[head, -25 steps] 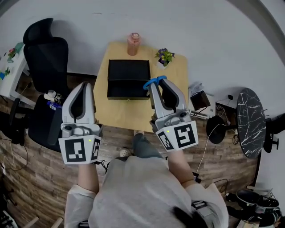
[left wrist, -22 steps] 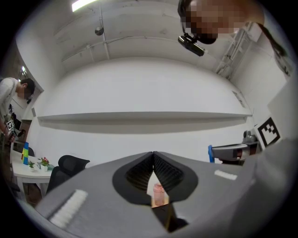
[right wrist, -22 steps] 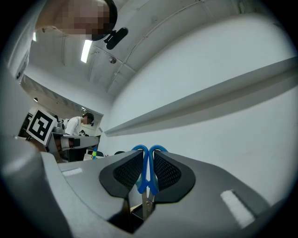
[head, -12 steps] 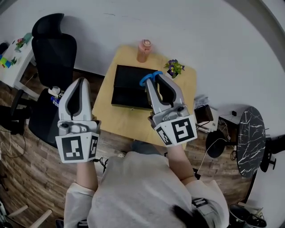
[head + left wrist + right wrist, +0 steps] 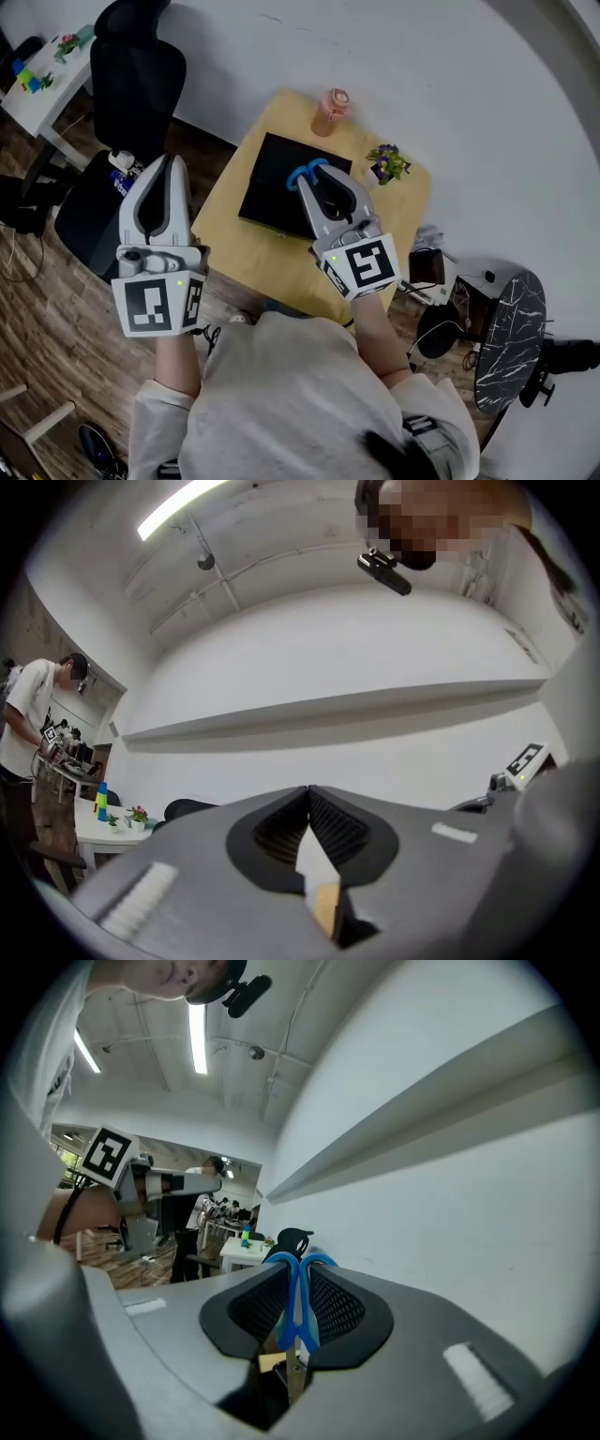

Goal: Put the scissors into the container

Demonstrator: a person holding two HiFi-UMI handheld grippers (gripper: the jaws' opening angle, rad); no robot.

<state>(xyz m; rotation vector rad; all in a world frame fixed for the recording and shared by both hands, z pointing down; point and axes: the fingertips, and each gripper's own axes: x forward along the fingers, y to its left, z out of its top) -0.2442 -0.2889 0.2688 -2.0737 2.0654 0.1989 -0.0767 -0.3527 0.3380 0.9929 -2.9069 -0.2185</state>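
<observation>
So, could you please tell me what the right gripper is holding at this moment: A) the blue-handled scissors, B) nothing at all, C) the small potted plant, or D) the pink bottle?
A: in its own view the right gripper is shut on the scissors, and the head view shows their blue handles poking past its tips.

The container (image 5: 267,183) sits on the table (image 5: 246,251), cup (image 5: 330,111) behind it, plant (image 5: 387,162) to its right.

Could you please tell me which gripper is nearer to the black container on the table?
Right. The right gripper, gripping the scissors, sits over the black container; the left gripper hangs off to the container's left, outside the table.
</observation>
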